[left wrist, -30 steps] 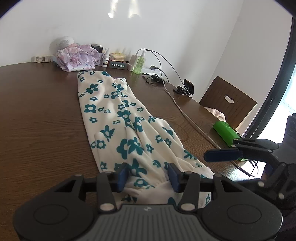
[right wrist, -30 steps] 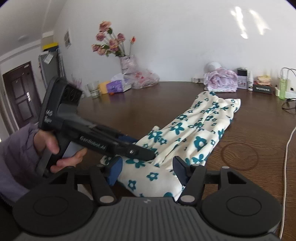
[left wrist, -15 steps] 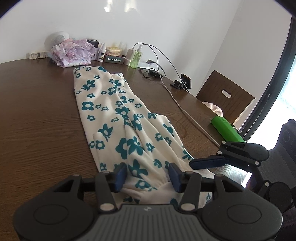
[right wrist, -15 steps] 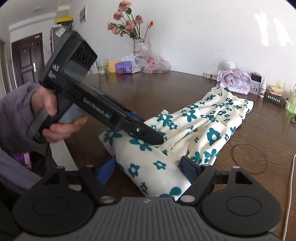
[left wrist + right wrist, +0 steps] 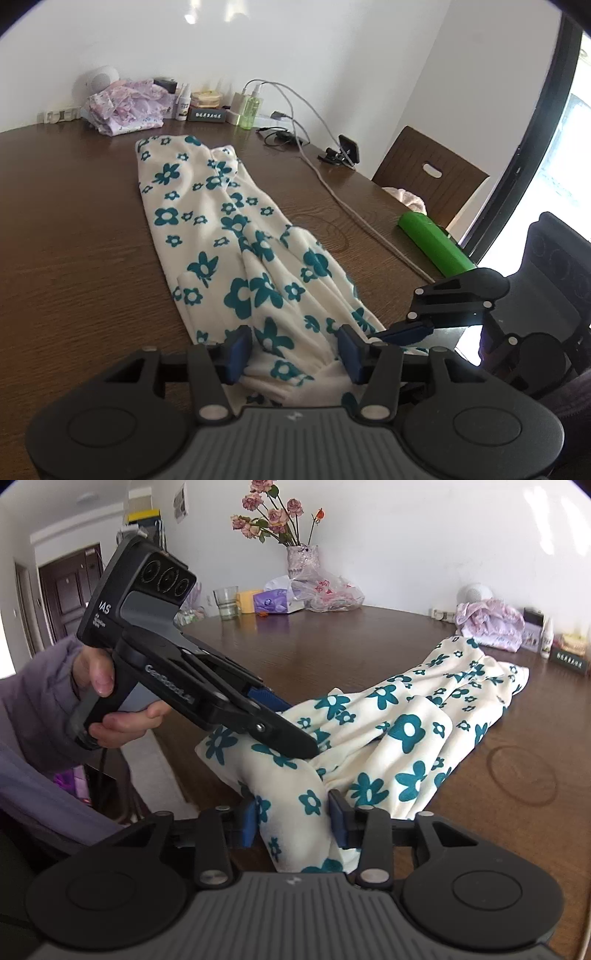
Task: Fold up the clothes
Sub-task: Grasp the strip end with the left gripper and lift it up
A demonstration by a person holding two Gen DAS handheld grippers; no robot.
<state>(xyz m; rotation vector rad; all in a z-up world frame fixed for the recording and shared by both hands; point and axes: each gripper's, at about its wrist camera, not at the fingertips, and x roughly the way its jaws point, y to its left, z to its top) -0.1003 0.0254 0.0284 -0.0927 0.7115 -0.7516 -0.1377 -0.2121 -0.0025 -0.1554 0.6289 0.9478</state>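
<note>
A dark brown wooden table is carrying a long cream garment with teal flowers, lying stretched along its middle. By the far wall a crumpled lilac cloth, a green spray bottle and grey cables are resting. A green cylinder is lying near the table's edge, and a vase of roses and a drinking glass are standing on it.

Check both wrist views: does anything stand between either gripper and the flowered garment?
Nothing visible does. The flowered garment already bunches between both sets of jaws: the right gripper is closing on its near edge, the left gripper is opening around it. The cable lies beside it.
</note>
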